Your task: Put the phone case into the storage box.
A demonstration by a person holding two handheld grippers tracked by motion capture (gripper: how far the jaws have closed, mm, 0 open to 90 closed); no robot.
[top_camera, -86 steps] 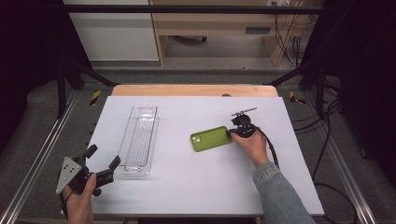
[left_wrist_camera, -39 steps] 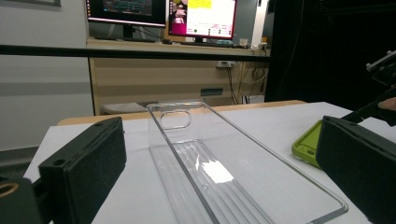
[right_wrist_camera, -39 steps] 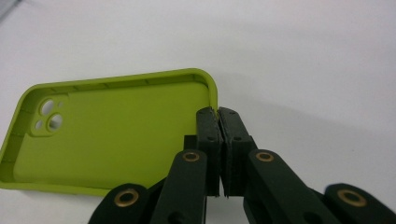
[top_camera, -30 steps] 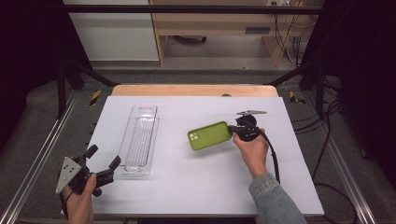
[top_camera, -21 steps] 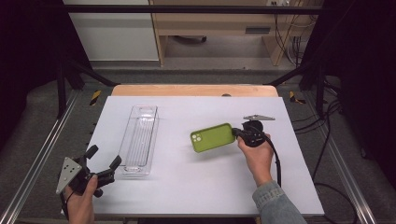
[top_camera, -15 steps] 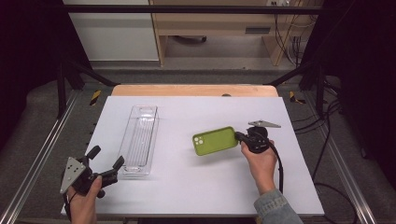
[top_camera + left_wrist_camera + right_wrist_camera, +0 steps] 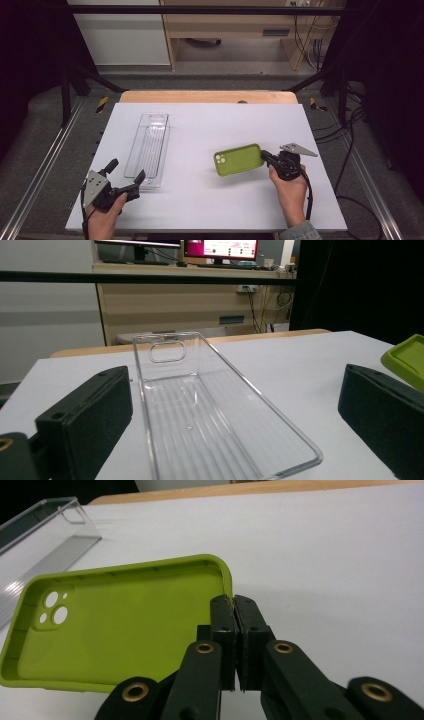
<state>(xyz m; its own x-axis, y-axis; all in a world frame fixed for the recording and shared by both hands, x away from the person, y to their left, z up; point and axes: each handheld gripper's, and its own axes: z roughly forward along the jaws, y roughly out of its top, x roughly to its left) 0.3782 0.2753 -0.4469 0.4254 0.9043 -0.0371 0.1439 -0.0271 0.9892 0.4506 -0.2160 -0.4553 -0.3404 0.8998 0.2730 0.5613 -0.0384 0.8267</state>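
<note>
Jaws of the right gripper are pressed together on the thin right edge of a green phone case, pinching its rim. That case sits right of the table's middle, hollow side up, camera holes at its left end; whether it rests on the white table or is lifted cannot be told. Right hand comes in from the near edge. At the near left, the left gripper is wide open and holds nothing, its jaws either side of the near end of a clear plastic tray. The tray runs lengthwise away toward the far side.
</note>
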